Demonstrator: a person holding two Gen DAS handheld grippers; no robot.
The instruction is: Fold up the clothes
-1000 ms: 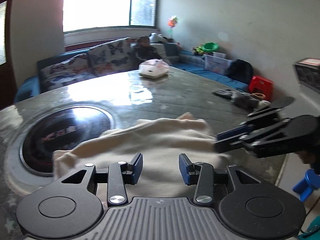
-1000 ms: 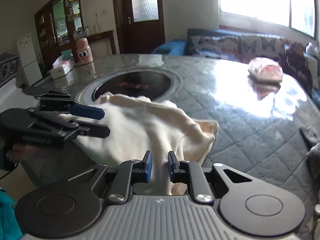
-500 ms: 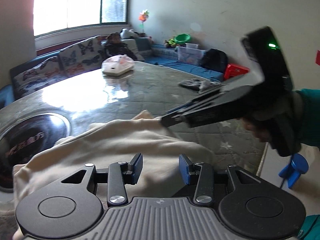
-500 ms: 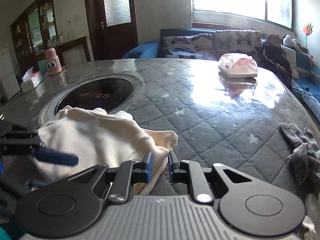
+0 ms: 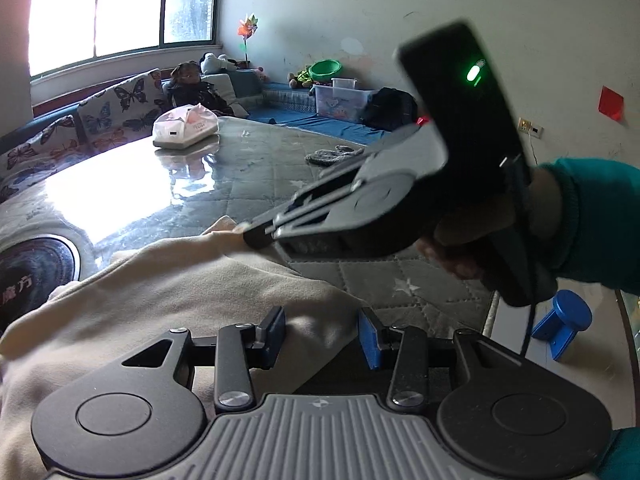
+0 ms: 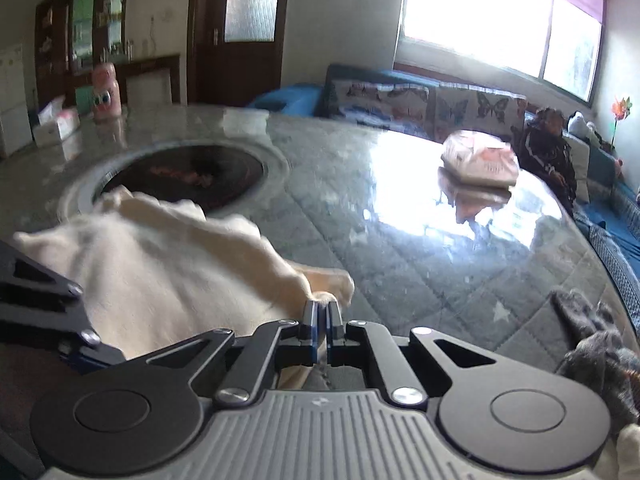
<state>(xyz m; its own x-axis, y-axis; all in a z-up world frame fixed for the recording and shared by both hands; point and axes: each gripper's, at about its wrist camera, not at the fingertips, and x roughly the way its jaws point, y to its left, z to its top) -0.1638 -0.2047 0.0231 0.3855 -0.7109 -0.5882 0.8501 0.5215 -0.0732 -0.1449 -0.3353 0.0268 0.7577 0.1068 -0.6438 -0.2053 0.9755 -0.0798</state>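
Pinching far corner of cream garment (image 6: 160,280) with right gripper (image 6: 321,312), jaws just closing on fabric; left gripper (image 5: 322,334) hanging half-open over near edge, gripping nothing; garment lying bunched on table (image 6: 400,248).

Red characters "魔方" on the black hotplate (image 5: 36,276) in the table

The cream garment (image 5: 168,292) runs off the left wrist view's left edge, its near part hidden behind the gripper body.
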